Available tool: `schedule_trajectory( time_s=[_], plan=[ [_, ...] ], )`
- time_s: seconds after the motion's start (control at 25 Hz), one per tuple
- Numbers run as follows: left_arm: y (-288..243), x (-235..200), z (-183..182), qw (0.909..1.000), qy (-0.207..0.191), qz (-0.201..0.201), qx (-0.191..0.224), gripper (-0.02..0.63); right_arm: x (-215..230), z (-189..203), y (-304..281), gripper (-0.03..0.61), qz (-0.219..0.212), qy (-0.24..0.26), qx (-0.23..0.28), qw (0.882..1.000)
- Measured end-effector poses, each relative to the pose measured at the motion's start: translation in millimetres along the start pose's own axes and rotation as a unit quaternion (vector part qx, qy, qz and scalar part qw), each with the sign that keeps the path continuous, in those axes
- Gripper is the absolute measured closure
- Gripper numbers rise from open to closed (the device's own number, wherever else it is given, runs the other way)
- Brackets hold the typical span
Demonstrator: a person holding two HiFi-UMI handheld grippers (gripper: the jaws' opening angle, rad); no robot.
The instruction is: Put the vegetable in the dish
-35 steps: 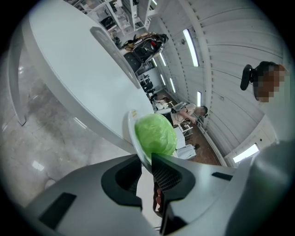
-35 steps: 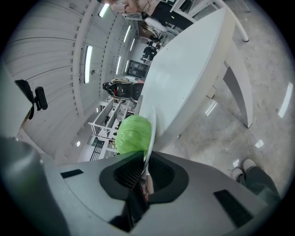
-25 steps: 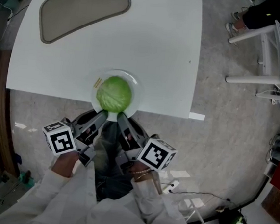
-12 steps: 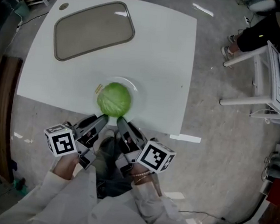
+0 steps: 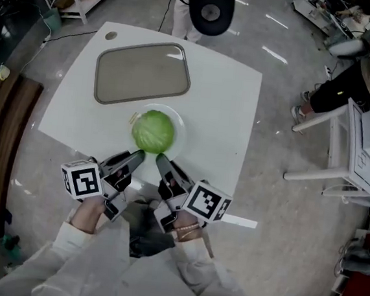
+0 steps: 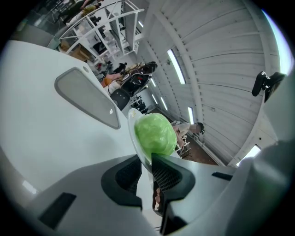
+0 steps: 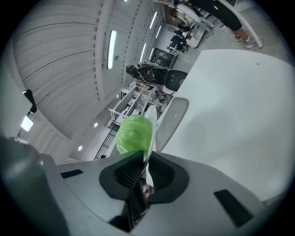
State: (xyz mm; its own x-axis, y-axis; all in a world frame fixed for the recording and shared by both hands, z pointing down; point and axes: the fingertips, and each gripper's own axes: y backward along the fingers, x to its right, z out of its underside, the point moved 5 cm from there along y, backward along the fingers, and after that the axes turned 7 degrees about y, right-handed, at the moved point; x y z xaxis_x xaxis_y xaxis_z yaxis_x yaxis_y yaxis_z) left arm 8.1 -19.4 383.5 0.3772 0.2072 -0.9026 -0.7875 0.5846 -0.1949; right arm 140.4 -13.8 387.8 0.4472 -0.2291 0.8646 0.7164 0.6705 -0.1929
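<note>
From where I stand, the round, pale-green head of cabbage (image 5: 153, 131) sits in the middle of a shallow white round dish (image 5: 179, 127), and the dish is over the near part of the white square desk (image 5: 222, 102). The person grips that dish from the near side with both tools. The left tool (image 5: 137, 157) has its jaws closed on the near rim, a little left of centre. The right tool (image 5: 159, 161) is clamped on the same rim just beside it, so the two tips almost meet under the cabbage. In the left gripper view, the thin dish (image 6: 133, 126) edge runs straight down between the dark ribbed pads of the left tool (image 6: 146, 161), with the cabbage (image 6: 154, 133) bulging above them. The right gripper view shows the same pinch, the dish (image 7: 152, 124) rim nipped in the right tool (image 7: 145, 161) and the cabbage (image 7: 133, 133) just beyond. Whether the dish rests on the desk or hangs just clear of it, I cannot tell. Farther back on the desk, well apart from the dish, lies a grey-beige rectangular tray with rounded corners (image 5: 143, 72), and beyond the far edge stands a black office chair (image 5: 211, 9).
</note>
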Motion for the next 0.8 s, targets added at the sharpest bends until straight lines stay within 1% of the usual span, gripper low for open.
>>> schedule_trajectory(
  time_s=[0.12,0.28,0.36,0.44,0.56,0.8],
  plan=[
    [7,-2,-15,0.9999,0.001,-0.015,0.009,0.548,-8,-4,-14,0.538,-0.004,-0.006,-0.004,1.0],
    [11,-11,-36,0.9998,0.003,0.001,0.017,0.548,-17,-7,-38,0.538,-0.018,-0.016,-0.007,1.0],
    [16,-17,-49,0.9996,0.006,-0.021,0.017,0.548,-17,-10,-51,0.538,-0.012,-0.009,-0.012,1.0],
    [20,-25,-62,0.999,0.008,-0.041,0.015,0.548,-20,-12,-67,0.538,-0.015,-0.011,-0.012,1.0],
    [19,-36,-84,0.9994,0.009,-0.03,0.011,0.548,-22,-17,-92,0.538,-0.017,-0.013,-0.008,1.0],
    [16,-61,-142,0.9997,0.002,-0.022,-0.005,0.548,-21,-30,-149,0.538,0.003,-0.004,-0.002,1.0]
  ],
)
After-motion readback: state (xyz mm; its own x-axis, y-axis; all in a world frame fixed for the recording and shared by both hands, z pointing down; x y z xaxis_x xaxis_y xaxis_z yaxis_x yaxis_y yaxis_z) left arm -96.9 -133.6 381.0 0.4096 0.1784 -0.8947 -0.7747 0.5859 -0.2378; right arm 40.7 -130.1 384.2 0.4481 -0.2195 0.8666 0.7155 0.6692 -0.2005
